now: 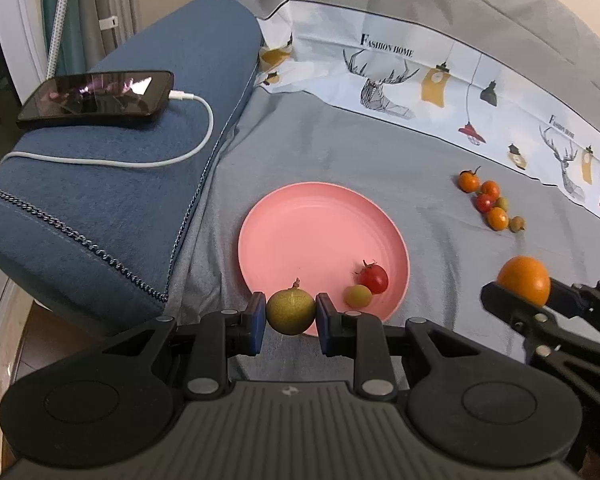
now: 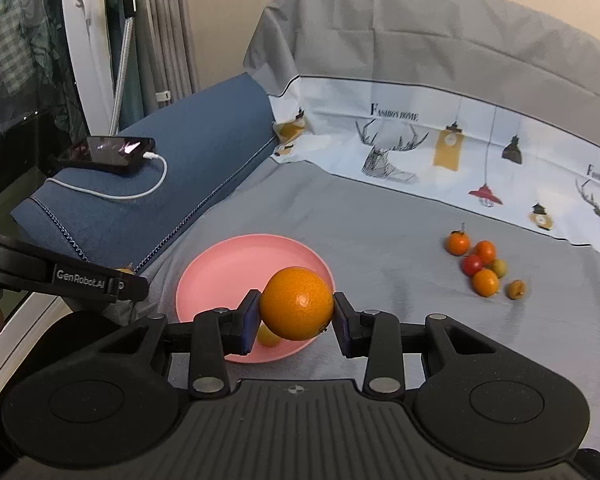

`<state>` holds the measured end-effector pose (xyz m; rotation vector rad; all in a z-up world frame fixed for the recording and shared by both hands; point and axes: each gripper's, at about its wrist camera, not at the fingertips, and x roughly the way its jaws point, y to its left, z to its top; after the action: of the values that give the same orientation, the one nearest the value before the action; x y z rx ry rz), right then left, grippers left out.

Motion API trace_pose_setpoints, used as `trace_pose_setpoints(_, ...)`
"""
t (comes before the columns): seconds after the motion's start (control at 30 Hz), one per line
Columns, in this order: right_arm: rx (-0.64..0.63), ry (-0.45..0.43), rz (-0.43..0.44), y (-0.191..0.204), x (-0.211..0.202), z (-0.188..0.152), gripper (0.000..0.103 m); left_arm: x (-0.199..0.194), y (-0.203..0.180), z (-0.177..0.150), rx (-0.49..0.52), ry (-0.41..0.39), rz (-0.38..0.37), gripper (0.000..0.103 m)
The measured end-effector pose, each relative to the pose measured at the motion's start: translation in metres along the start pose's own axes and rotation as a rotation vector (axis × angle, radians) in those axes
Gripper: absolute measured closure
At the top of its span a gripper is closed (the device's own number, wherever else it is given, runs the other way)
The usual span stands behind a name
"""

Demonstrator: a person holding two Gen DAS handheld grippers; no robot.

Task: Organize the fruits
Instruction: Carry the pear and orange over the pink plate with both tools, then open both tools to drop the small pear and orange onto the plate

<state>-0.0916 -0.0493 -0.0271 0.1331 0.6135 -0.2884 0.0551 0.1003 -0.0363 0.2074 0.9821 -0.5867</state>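
- Grey bed sheet, with a pink plate near its left side.
- Right gripper: jaws pinch an orange above the plate's near edge.
- Left gripper: jaws pinch a green-brown fruit at the plate's near rim.
- On the plate: a cherry tomato and a small green fruit.
- Far right: a cluster of small fruits.

Soft, even indoor light, faint shadows, glare on the phone screen, strong fisheye bending at edges.

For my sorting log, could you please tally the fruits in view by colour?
Orange: 4, the large orange in the right gripper and three small ones in the pile.
Red: 2.
Green or yellowish: 4.
Total: 10.
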Motion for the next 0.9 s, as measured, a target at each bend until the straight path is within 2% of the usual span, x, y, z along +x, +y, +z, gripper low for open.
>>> trace_pose_setpoints(0.5,-0.048,0.101,0.021,0.006,0.082,0.0,0.064,0.074,-0.006,0.017,0.035,0.098,0.035,0.074)
trace_pose_setpoints(0.9,-0.102,0.15,0.041,0.012,0.123,-0.002,0.064,0.115,-0.005,0.022,0.044,0.16,0.062,0.074)
